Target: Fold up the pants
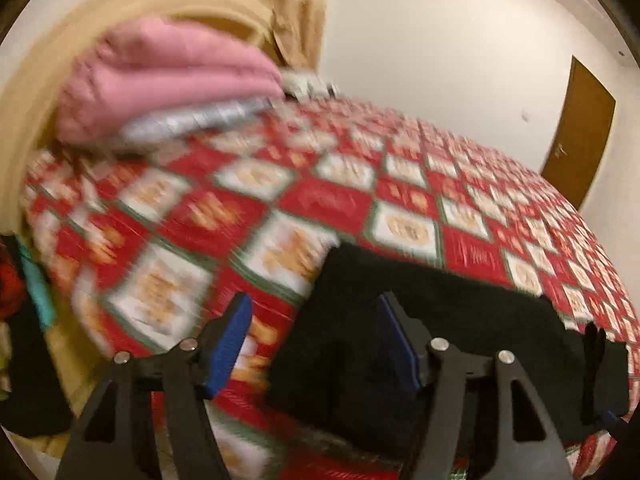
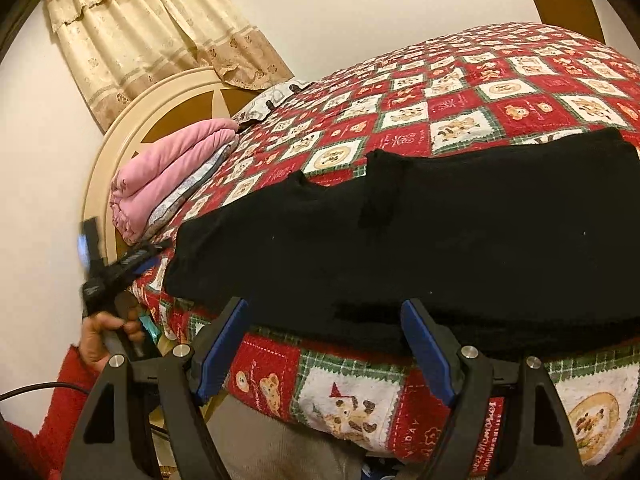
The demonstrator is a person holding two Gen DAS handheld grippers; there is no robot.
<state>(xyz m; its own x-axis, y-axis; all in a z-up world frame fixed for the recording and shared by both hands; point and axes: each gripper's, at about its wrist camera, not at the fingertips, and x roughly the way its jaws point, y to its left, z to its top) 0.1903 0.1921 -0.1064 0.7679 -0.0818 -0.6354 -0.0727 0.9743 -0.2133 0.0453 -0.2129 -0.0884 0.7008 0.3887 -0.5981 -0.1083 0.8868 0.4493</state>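
Black pants lie folded flat near the front edge of a bed with a red, white and green patchwork quilt. My right gripper is open at the pants' near edge, a blue pad on each side and cloth lying loose between them. In the blurred left wrist view the pants show their left end. My left gripper is open over that end, and its pads do not press on anything. A hand with a red sleeve holds that left gripper at the bed's left corner.
A folded pink blanket rests on a grey patterned pillow against the cream headboard. Beige curtains hang behind it. A brown door stands in the white wall beyond the bed. The quilt's front side drops below the pants.
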